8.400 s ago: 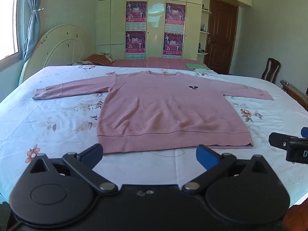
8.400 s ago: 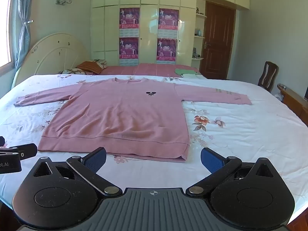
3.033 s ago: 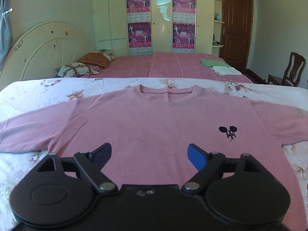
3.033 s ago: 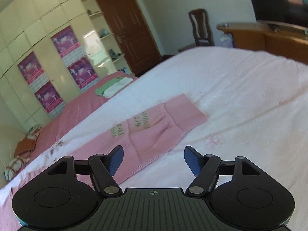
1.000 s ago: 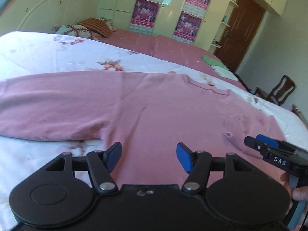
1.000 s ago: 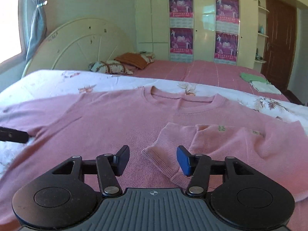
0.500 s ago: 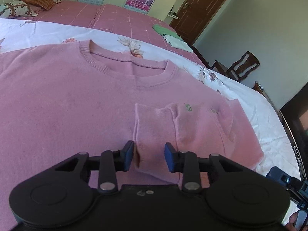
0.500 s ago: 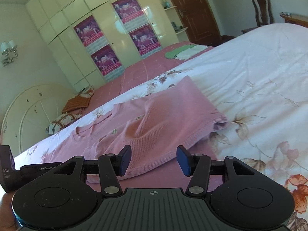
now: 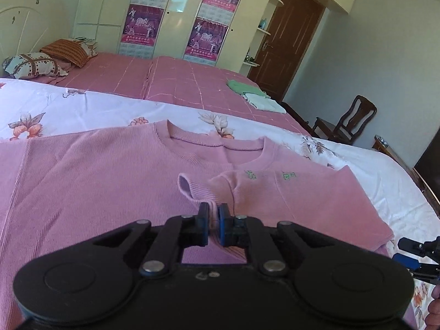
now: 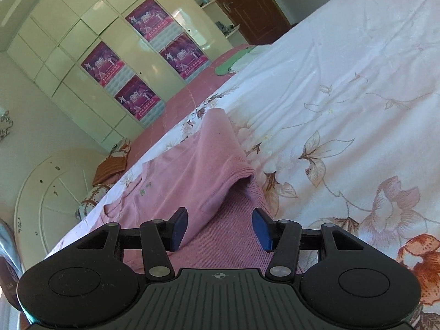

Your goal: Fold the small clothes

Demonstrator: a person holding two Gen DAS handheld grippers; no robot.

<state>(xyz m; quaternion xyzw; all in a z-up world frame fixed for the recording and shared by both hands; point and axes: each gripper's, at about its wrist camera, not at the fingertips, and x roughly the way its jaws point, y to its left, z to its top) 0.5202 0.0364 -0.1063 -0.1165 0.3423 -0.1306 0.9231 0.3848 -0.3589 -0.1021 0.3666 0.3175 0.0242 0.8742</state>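
My left claw (image 9: pixel 212 224) is pinched shut on the ribbed cuff (image 9: pixel 192 189) of the pink knitted sweater (image 9: pixel 110 181), which lies flat on the floral white bed sheet (image 9: pixel 82 107), filling the centre and lower left of the left view. My right claw (image 10: pixel 220 228) hangs wide over the folded sleeve edge at lower centre. I judge the sleeve-folding step is under way; next I should place the cuff. The collar points towards the frame's top, its long axis along my view.
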